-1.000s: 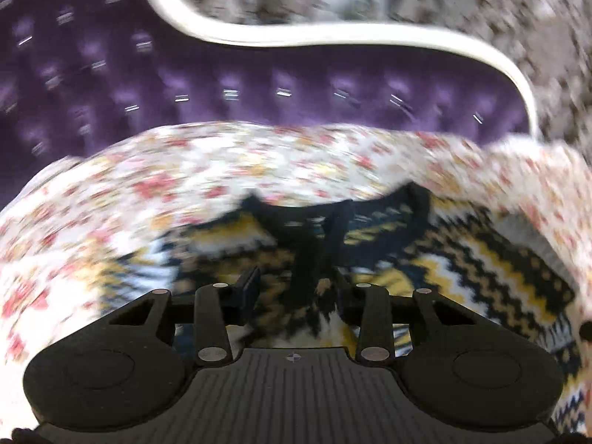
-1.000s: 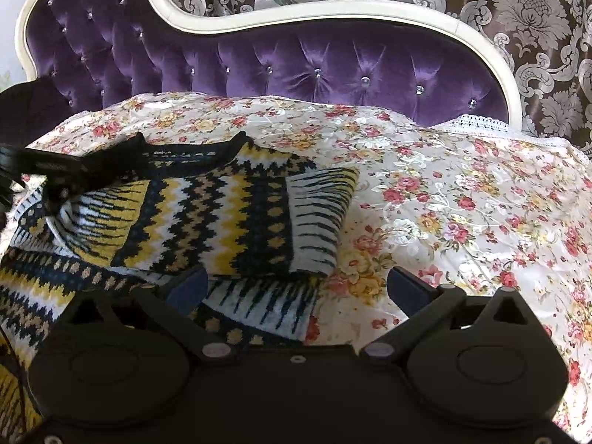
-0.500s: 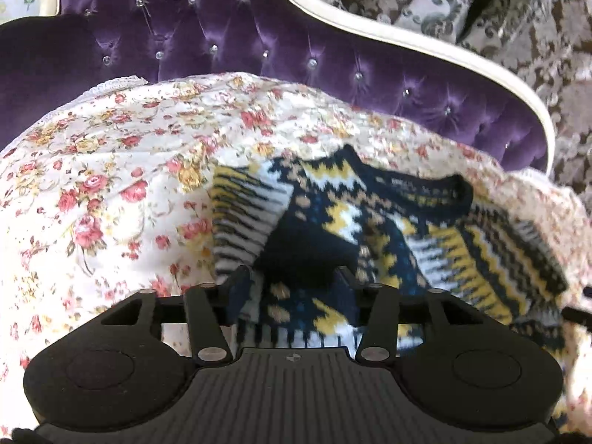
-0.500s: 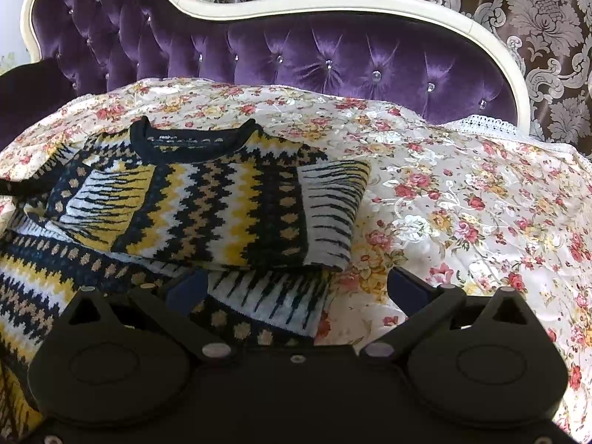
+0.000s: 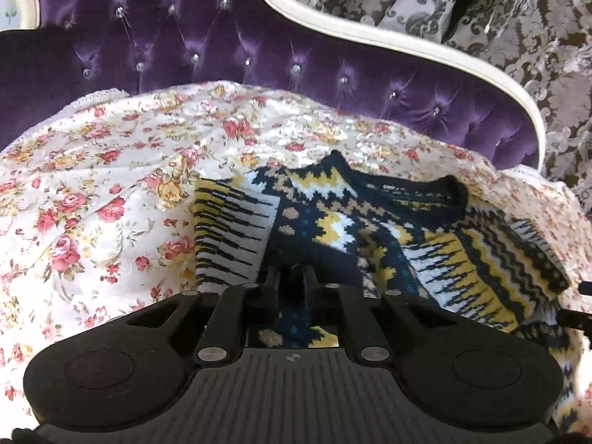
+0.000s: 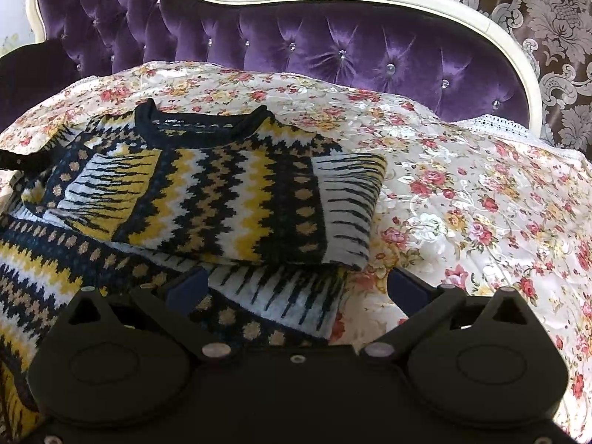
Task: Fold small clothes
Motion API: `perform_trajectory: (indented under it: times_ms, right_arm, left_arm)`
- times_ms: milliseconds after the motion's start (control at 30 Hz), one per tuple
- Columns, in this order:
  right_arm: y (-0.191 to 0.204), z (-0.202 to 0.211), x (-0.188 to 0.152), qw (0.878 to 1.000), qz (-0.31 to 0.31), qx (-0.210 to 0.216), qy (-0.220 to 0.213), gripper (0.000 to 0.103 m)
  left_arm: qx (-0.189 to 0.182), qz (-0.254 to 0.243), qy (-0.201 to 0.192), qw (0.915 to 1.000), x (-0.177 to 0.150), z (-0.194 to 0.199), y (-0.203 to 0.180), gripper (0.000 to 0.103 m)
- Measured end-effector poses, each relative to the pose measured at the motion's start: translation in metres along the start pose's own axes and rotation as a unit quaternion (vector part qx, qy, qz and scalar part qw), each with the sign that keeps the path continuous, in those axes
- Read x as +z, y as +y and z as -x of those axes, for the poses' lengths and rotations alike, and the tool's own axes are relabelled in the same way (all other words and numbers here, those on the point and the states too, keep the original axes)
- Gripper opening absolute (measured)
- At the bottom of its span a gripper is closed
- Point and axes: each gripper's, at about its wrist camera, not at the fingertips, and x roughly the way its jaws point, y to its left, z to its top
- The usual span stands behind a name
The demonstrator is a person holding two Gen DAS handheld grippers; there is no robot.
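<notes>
A navy, yellow and white zigzag-patterned knit sweater (image 6: 229,192) lies on the floral bedspread (image 6: 481,203), collar toward the headboard, both sleeves folded across the chest. It also shows in the left wrist view (image 5: 370,229). My left gripper (image 5: 292,277) is shut on a dark fold of the sweater at its left side. My right gripper (image 6: 292,285) is open and empty, low over the sweater's lower right edge. The left gripper's tip shows at the far left of the right wrist view (image 6: 11,159).
A purple tufted headboard (image 6: 333,44) with a cream frame stands behind the bed. Patterned grey curtains (image 6: 555,18) hang beyond it. Bare bedspread lies right of the sweater and left of it in the left wrist view (image 5: 92,203).
My left gripper swung left and closed its jaws onto the sweater's fold. The left sleeve now lies folded across the chest. The right gripper barely moved and stayed open.
</notes>
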Motion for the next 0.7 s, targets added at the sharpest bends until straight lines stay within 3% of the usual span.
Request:
perform_trajectory:
  times_ms: [200,433,533,700]
  right_arm:
    - [0.001,-0.001,0.000,1.000,0.004,-0.001,0.003,0.103]
    - [0.003,-0.002,-0.001,1.000,0.010,0.001,0.007,0.103]
    - [0.000,-0.001,-0.001,1.000,0.003,0.000,0.004,0.103]
    - [-0.017,0.007,0.001,0.998,-0.058,0.025,-0.023,0.103]
  left_arm:
    - [0.015,0.033,-0.056,0.9978,-0.012,0.040,0.012,0.010]
    - [0.028,0.059,-0.009,0.9978,-0.036,0.035,0.030,0.013]
    - [0.034,0.073,0.004,0.9967,-0.042,0.033,0.038,0.050]
    - [0.035,0.061,-0.011,0.9975,-0.045,0.046,0.033,0.070]
